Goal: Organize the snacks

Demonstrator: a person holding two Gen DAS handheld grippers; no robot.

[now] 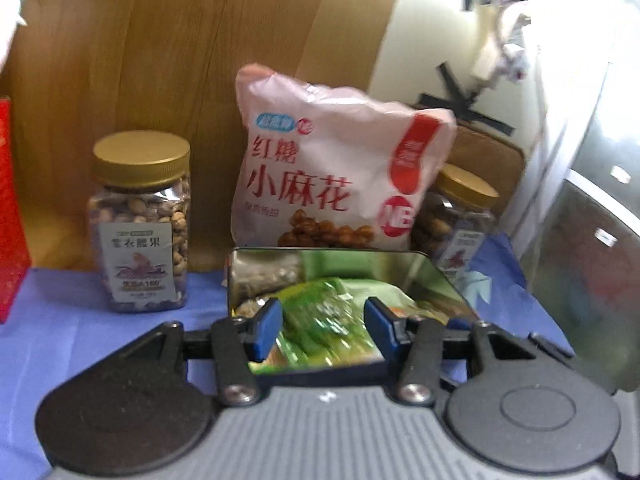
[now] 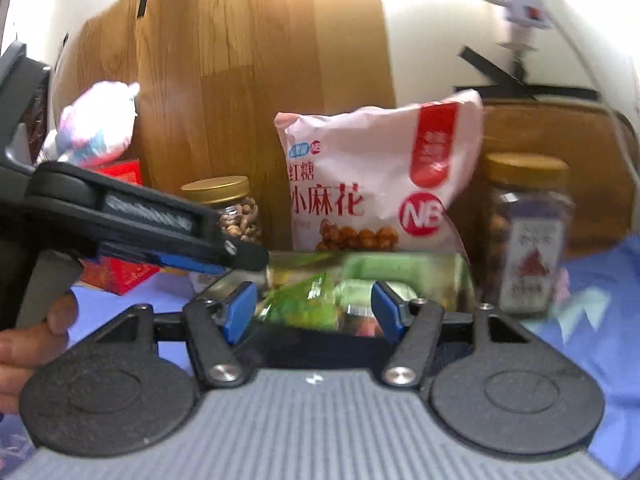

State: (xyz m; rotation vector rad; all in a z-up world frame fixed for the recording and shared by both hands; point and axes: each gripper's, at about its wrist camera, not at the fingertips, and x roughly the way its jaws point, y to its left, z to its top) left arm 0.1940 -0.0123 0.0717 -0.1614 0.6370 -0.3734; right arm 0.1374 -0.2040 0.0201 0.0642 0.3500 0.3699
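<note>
A shiny metal tin [image 1: 436, 276] [image 2: 460, 276] stands open on the blue cloth, with green snack packets [image 1: 328, 320] [image 2: 304, 304] inside. Behind it a pink snack bag [image 1: 332, 172] [image 2: 380, 176] leans on the wooden board. A gold-lidded nut jar [image 1: 140, 220] [image 2: 236, 208] stands to its left, and another [image 1: 460, 216] [image 2: 528, 232] to its right. My left gripper [image 1: 324, 328] is open above the tin, its blue pads on either side of the green packets. It also shows from the side in the right wrist view [image 2: 224, 256]. My right gripper [image 2: 314, 314] is open at the tin's near edge.
A red box [image 1: 10, 208] [image 2: 124, 272] stands at the left on the blue cloth [image 1: 80, 340]. A pink and white soft thing [image 2: 96, 124] sits above it. A wooden board [image 1: 200, 60] backs the table. A hand [image 2: 32, 340] holds the left gripper.
</note>
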